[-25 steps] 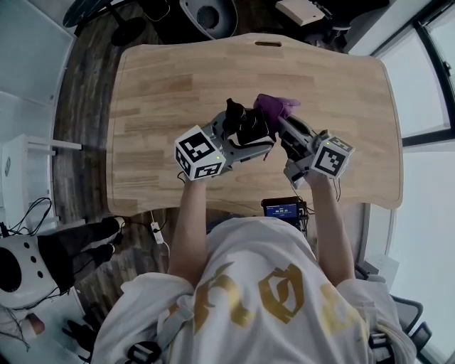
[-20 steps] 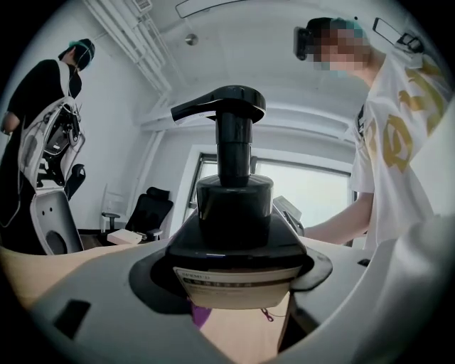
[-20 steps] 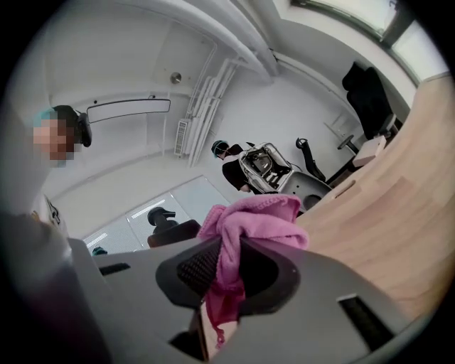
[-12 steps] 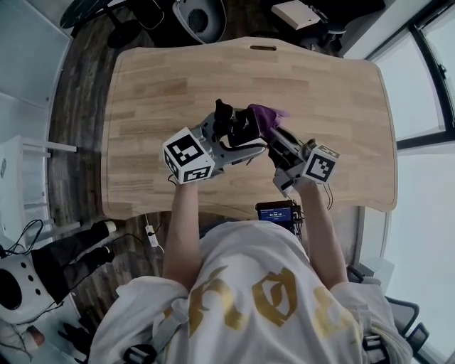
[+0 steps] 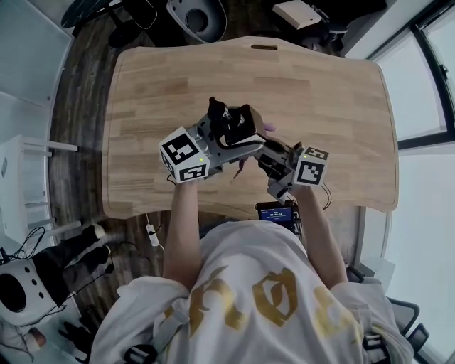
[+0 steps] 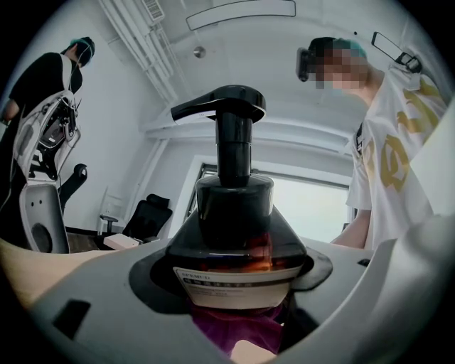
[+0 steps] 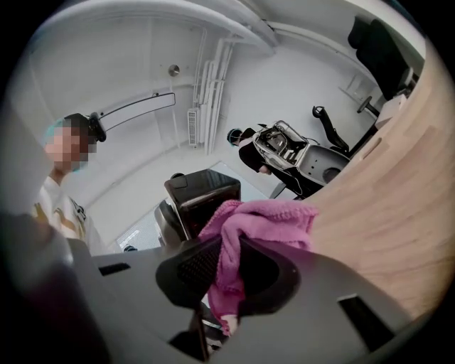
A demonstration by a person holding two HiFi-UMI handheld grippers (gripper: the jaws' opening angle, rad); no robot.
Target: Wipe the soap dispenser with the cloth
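Observation:
My left gripper (image 5: 231, 138) is shut on the dark soap dispenser (image 5: 229, 122), held up above the wooden table (image 5: 178, 78). In the left gripper view the dispenser (image 6: 238, 234) fills the centre, its black pump on top and a pale label low on its body, with the pink cloth (image 6: 231, 327) pressed under it. My right gripper (image 5: 266, 153) is shut on the pink cloth (image 7: 259, 231); the cloth bulges out past its fingertips against the dispenser's (image 7: 202, 195) base. In the head view only a sliver of cloth (image 5: 269, 128) shows beside the dispenser.
The table's near edge lies just under my grippers. A small device with a lit screen (image 5: 276, 211) sits at my waist. Beyond the table's far edge are a chair (image 5: 195, 14) and a white box (image 5: 298, 11). Another person (image 6: 50, 78) stands by a white machine.
Both grippers have drawn toward me and to the left with the dispenser and the cloth. The cloth has slid from the dispenser's far right side to beneath it, and is mostly hidden in the head view.

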